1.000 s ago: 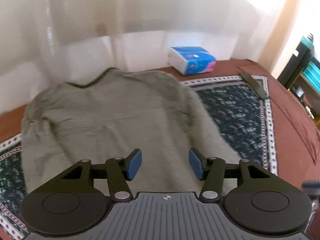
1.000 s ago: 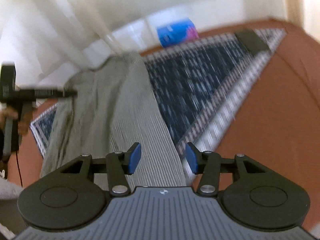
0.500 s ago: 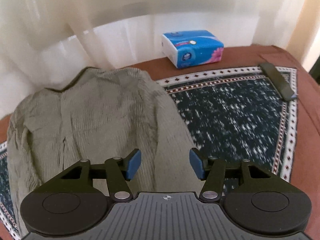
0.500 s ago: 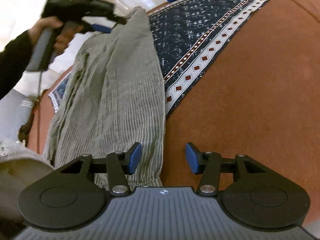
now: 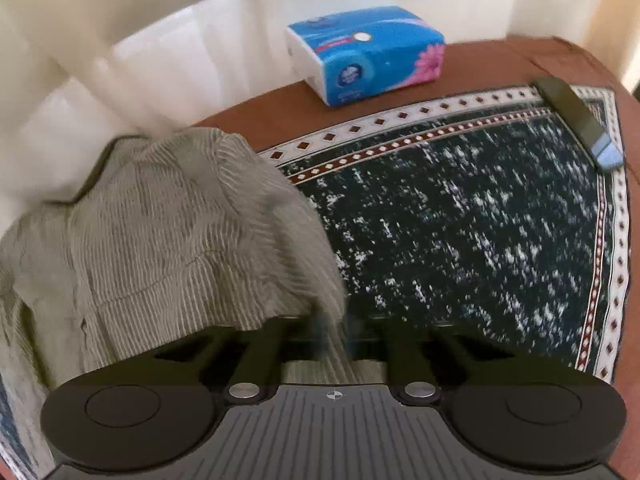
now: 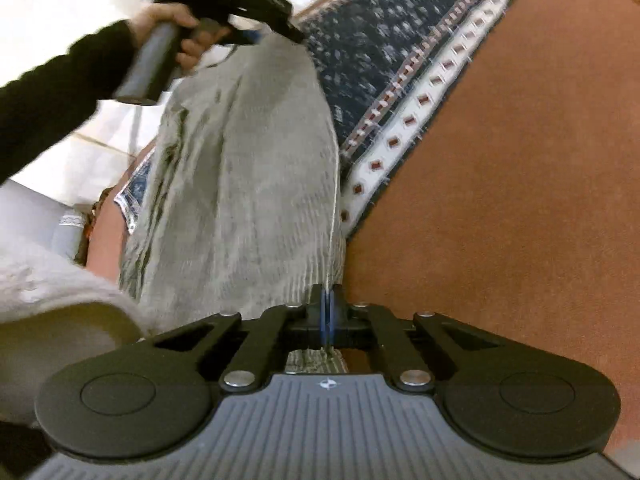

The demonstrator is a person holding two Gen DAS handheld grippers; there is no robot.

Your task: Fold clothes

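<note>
The grey-green ribbed shirt (image 5: 168,240) lies on the patterned cloth (image 5: 480,220), along its left part. Each claw is clamped on the shirt's right edge: the right claw (image 6: 327,318) at the near hem, the left claw (image 5: 332,326) farther up.

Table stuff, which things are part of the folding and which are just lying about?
Part of the job: grey ribbed shirt, left gripper, right gripper, both shut on its edge.
Lying about: tissue pack, dark remote, patterned mat.
</note>
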